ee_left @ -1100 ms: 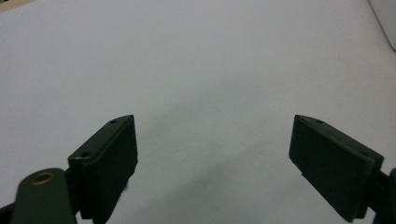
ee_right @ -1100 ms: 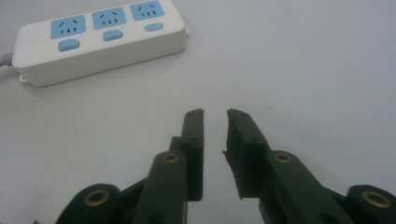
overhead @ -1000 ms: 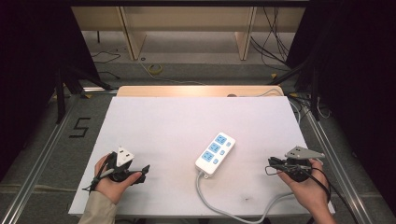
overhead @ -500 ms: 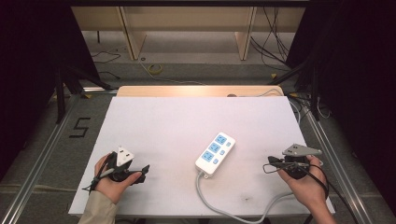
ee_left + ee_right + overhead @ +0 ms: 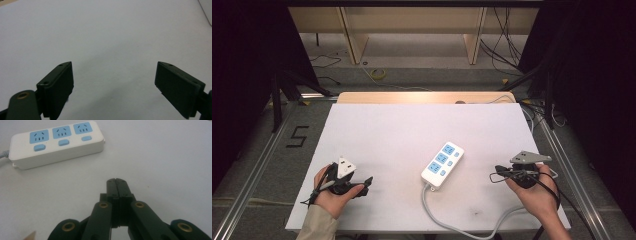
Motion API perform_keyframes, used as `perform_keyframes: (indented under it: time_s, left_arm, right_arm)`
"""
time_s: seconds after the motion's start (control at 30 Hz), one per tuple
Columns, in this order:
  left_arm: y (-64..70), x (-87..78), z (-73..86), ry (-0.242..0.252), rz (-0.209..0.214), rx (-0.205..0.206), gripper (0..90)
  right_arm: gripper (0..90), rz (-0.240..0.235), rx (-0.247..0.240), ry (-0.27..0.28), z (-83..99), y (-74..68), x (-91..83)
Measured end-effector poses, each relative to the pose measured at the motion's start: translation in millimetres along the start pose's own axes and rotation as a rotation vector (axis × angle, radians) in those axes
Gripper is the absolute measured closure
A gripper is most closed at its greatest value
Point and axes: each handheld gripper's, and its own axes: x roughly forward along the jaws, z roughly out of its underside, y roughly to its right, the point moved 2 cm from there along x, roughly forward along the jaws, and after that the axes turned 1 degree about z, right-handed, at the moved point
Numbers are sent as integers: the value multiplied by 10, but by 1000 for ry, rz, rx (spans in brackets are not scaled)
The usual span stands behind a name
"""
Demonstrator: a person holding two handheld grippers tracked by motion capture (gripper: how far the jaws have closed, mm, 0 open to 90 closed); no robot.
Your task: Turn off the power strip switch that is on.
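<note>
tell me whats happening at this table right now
A person sits at a white table with a two-jaw gripper in each hand. A white power strip with three blue sockets lies between them, its grey cable trailing off the near edge. The left gripper is open over bare table; the right gripper is shut, pointed toward the strip. Neither touches it.

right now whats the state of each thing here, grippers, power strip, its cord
left gripper: jaws wide open, empty, over bare table
right gripper: jaws shut, empty, pointing toward the strip
power strip: flat on the table, three sockets all empty
cord: loose, curving off the near edge
</note>
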Motion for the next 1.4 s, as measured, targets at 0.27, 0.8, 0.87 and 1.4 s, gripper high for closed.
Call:
perform_keyframes:
  time_s: [0.27,0.8,0.87,1.4]
  left_arm:
    - [7,4,-3,1,-3,4,153]
    - [29,12,-10,2,-1,13,153]
    - [29,11,-12,4,-1,12,153]
    - [32,12,-15,5,-1,14,154]
  right_arm:
    - [900,-5,0,-6,-39,-22,28]
    - [900,-5,-12,-11,-141,-47,75]
    - [900,-5,-14,-11,-156,-53,83]
    - [900,-7,-20,-21,-253,-76,137]
